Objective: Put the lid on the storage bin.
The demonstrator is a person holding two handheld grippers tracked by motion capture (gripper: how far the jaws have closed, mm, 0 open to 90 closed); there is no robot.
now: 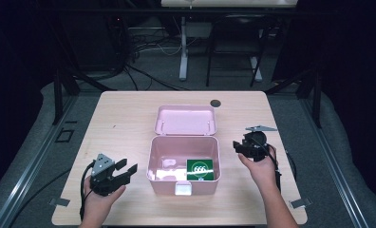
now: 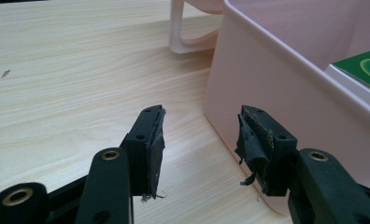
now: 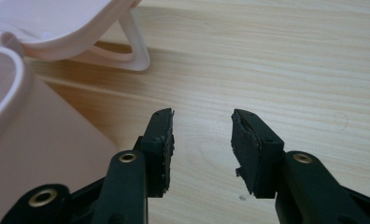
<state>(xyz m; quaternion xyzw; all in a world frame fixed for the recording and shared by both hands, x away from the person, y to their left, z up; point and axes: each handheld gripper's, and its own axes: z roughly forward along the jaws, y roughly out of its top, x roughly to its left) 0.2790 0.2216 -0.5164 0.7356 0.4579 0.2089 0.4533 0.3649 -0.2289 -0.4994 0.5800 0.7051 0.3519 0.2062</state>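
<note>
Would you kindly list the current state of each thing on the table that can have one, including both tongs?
Pink plastic box: open, upright at the table's middle.
Pink hinged lid: swung back, resting behind the box.
Green printed card: lying flat inside the box, at its right side.
Left tongs: open, empty, beside the box's left wall.
Right tongs: open, empty, over bare wood right of the box.

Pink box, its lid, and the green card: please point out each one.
pink box (image 1: 163, 183), high view, on its front wall.
lid (image 1: 185, 119), high view, on the middle of its inner face.
green card (image 1: 199, 169), high view, on its centre.
</note>
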